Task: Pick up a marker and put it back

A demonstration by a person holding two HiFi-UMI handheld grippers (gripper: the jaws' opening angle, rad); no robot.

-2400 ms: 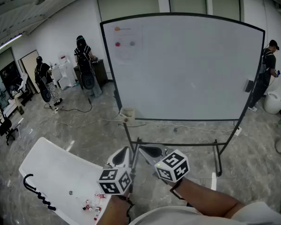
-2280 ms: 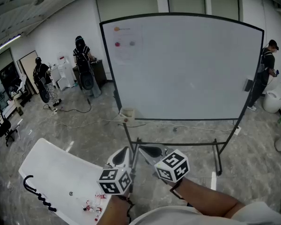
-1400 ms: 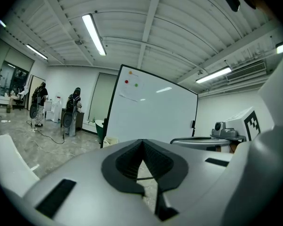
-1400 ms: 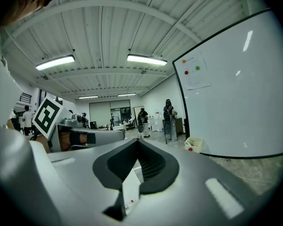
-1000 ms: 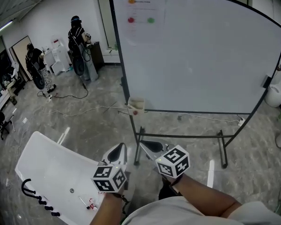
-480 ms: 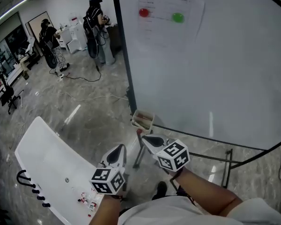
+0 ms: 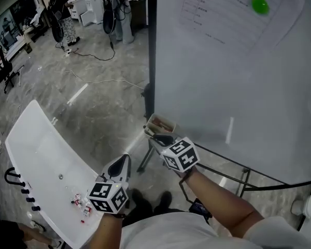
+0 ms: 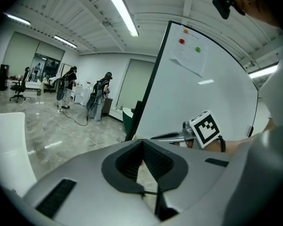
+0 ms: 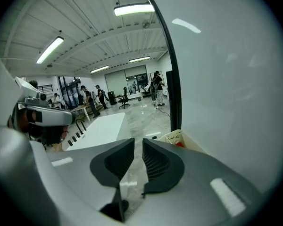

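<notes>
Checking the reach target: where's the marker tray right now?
Head view, centre: the marker tray hangs at the whiteboard's lower left corner, against its black frame. In the right gripper view it shows slightly low, just right of centre.

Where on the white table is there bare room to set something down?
The white table is bare from its far end through the middle. Its near end is crowded: small items on top, black hooks along the outer edge.

No legible print, even on sheet (image 7: 225,17)
</notes>
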